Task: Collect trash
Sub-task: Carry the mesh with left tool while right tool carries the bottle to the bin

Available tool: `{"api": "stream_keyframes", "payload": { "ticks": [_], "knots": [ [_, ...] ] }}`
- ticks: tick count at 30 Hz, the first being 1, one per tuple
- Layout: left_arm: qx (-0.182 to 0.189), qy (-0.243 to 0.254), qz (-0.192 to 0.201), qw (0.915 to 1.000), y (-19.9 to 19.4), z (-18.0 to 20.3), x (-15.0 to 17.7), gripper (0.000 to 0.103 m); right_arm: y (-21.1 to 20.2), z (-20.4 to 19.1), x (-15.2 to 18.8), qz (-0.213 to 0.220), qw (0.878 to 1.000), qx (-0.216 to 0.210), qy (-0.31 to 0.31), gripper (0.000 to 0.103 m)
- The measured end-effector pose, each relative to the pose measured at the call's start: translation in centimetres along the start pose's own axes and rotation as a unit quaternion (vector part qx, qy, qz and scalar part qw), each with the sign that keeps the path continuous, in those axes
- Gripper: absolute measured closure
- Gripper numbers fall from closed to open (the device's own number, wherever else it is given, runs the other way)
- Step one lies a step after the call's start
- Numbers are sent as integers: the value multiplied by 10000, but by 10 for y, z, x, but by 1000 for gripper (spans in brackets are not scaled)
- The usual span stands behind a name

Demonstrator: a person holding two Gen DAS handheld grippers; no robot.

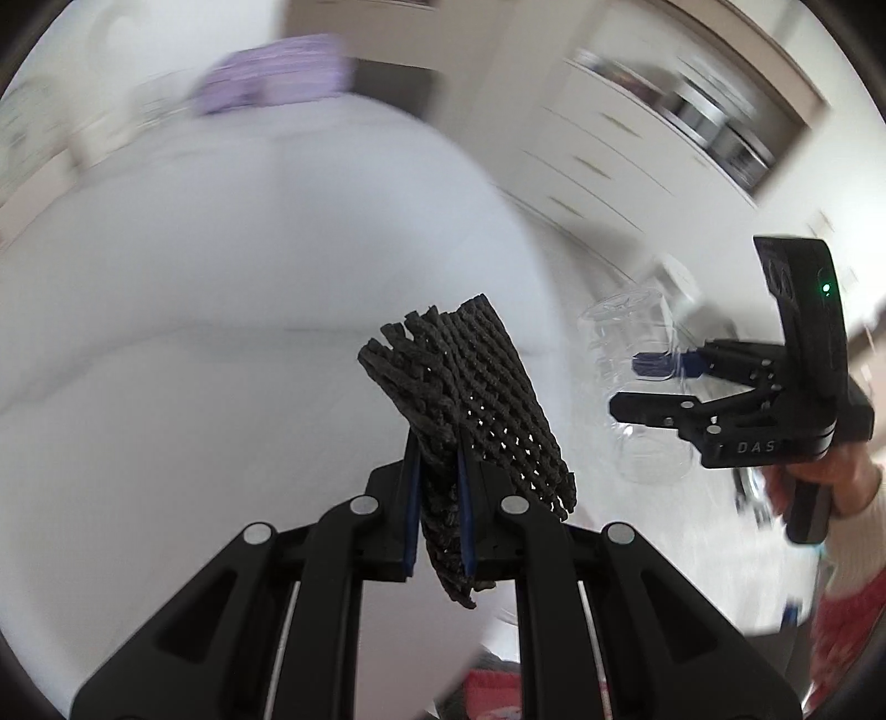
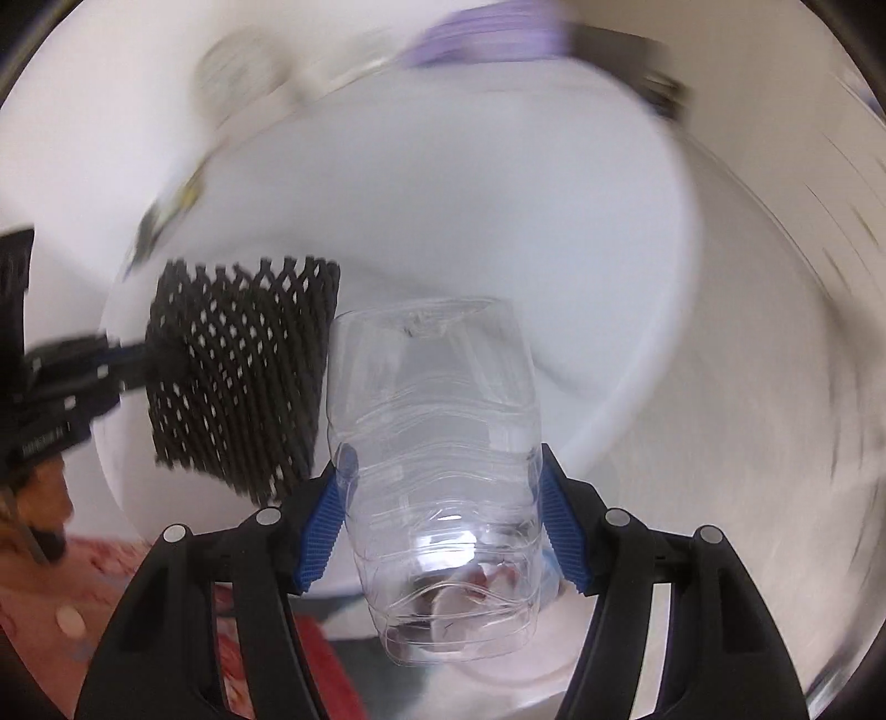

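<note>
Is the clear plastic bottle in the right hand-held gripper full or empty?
Empty: the clear plastic bottle shows no liquid; the background is visible through its walls.

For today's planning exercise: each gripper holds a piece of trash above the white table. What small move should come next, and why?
Probably carry both on toward a bin, none in view. The left gripper is shut on the black mesh; the right gripper grips the clear bottle. Both items are clear of the white table.

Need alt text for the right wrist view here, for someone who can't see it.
The right claw grips a clear, crushed plastic bottle between its blue pads, above a blurred white table. To the left, the left claw holds a piece of black foam netting. A purple object is smeared across the top edge.
</note>
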State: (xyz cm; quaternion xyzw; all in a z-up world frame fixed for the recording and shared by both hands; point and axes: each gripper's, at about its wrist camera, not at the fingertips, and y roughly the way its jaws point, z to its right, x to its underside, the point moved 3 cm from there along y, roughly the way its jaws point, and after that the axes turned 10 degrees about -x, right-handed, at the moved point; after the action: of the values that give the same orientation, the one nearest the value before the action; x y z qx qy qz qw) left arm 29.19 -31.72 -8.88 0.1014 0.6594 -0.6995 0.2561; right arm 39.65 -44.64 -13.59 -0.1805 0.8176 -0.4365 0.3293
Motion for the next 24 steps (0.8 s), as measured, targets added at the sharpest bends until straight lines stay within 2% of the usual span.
{"api": "stream_keyframes", "payload": {
  "ticks": [2,3,6,11,14,18,24],
  "knots": [
    [193,344,-60,9992,4,42,3,92,-23,22,38,298,9981,138,521,38],
    [289,568,-93,9979,8,67,6,92,-31,45,53,410,9961,235,740,38],
    [473,1084,-149,9929,14,126,13,92,-54,70,102,625,9901,416,1186,38],
    [644,1561,-393,9849,34,193,20,92,-71,92,154,801,9816,566,1638,38],
    [589,1778,-509,9810,44,217,20,92,-90,119,181,913,9782,553,1783,38],
    [534,1941,-743,9767,57,234,26,92,-109,138,200,1056,9736,499,1963,38],
    [468,2272,-1081,9667,78,247,38,92,-115,151,206,1166,9666,447,2236,38]
  ]
}}
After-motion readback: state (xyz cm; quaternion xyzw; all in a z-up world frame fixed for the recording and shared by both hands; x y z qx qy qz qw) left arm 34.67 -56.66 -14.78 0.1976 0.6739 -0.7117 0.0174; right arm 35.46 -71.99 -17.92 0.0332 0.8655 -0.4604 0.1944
